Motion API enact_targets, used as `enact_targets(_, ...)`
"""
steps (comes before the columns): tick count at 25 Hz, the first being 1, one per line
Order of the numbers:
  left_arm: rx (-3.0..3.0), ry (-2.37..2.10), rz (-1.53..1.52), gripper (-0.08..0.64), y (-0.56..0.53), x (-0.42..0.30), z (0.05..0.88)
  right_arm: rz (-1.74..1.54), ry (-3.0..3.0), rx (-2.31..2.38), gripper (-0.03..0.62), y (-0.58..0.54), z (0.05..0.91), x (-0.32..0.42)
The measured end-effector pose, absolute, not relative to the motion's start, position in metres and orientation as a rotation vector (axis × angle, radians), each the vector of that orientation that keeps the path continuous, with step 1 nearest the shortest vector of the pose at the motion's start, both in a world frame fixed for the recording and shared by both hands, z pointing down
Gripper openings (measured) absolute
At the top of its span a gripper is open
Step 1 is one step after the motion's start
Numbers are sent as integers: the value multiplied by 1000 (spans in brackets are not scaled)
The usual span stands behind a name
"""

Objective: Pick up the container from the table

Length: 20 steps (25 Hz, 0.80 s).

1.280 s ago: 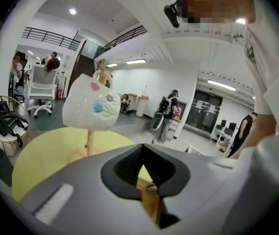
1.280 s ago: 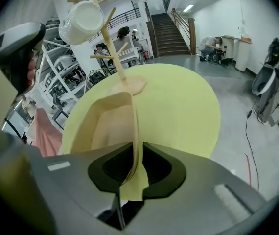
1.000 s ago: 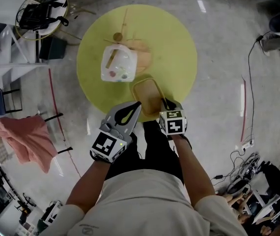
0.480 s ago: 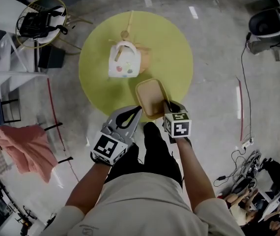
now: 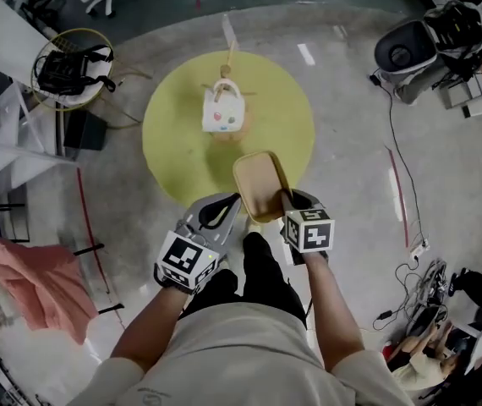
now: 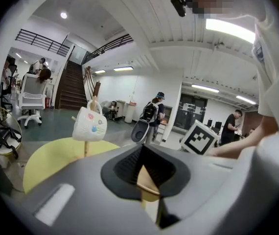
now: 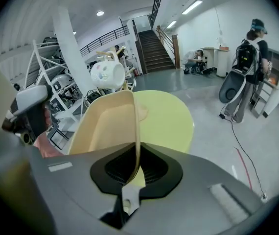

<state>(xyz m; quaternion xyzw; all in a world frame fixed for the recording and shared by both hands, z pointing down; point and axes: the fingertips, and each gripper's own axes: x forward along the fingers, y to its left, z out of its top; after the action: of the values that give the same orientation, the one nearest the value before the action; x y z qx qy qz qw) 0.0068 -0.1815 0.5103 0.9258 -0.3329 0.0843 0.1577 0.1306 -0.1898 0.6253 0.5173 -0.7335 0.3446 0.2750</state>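
Observation:
A shallow tan container (image 5: 258,180) hangs above the near edge of the round yellow table (image 5: 178,155). My right gripper (image 5: 285,197) is shut on its near right rim, and in the right gripper view the thin wall (image 7: 105,126) runs straight down between the jaws of that gripper (image 7: 132,173). My left gripper (image 5: 237,198) meets the container's near left edge. In the left gripper view a tan wedge of the container (image 6: 146,176) sits between the closed jaws of that gripper (image 6: 148,192).
A white cup-shaped piece with painted spots (image 5: 223,108) hangs on a wooden stand at the table's middle. A wire basket stand (image 5: 68,66) and a pink cloth (image 5: 38,282) are left; cables (image 5: 397,184) and machines right. People stand far off.
The container has come up off the table and nearer to my body, held in the grippers. The table and the white piece now look smaller and farther away.

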Motion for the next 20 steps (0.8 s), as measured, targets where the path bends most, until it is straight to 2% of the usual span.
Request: enact_targets(20,2714,-963,106,6,-126,-25,431,797,-2046,1528,25,-123,504,108)
